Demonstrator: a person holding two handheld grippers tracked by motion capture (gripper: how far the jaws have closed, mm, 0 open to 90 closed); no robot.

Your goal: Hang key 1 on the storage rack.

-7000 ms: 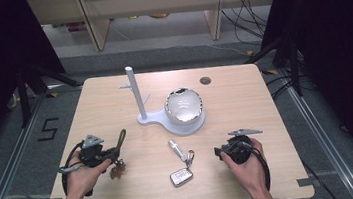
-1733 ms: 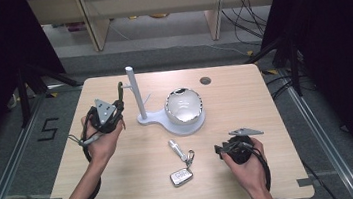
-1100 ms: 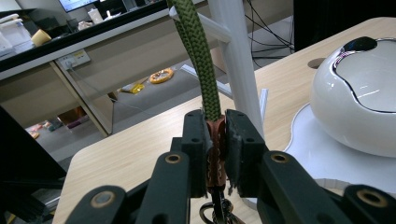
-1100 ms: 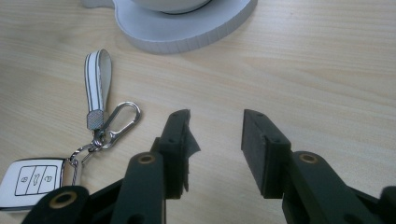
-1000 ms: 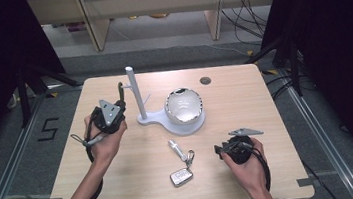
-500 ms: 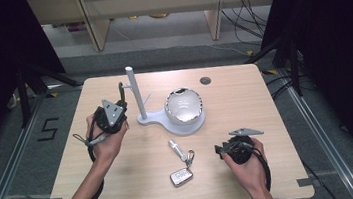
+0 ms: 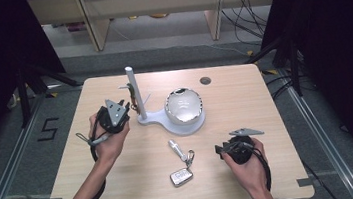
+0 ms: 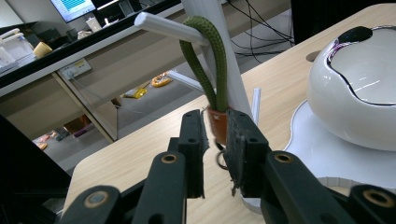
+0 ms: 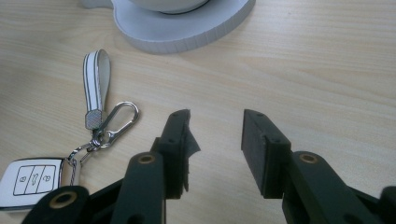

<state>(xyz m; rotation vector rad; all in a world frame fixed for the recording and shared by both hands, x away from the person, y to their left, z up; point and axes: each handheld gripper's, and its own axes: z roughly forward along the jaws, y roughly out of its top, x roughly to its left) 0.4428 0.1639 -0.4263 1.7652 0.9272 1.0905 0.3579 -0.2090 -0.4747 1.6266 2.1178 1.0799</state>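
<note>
A green cord loop (image 8: 210, 60) hangs over a peg (image 8: 168, 29) of the white stand (image 7: 133, 92). Its brown tab (image 8: 218, 125) sits between the jaws of my left gripper (image 8: 215, 128), which have just been opening. The tab lies against the right pad, and a thin gap shows at the left pad. In the high view my left gripper (image 7: 127, 105) is held up beside the post. My right gripper (image 7: 223, 148) rests on the table, open and holding nothing (image 9: 216, 119). A car key (image 9: 32, 179) with a white strap (image 9: 95, 79) lies just left of it.
A glossy white bowl (image 7: 183, 105) stands on the stand's flat base (image 7: 167, 123), right of the post. The key set (image 7: 181, 176) lies near the front middle of the wooden table (image 7: 265, 99). A round hole (image 7: 205, 80) sits near the far edge.
Since the earliest frame my left hand has moved from the front left of the table up to the stand's post. Over the last second neither hand has shifted.
</note>
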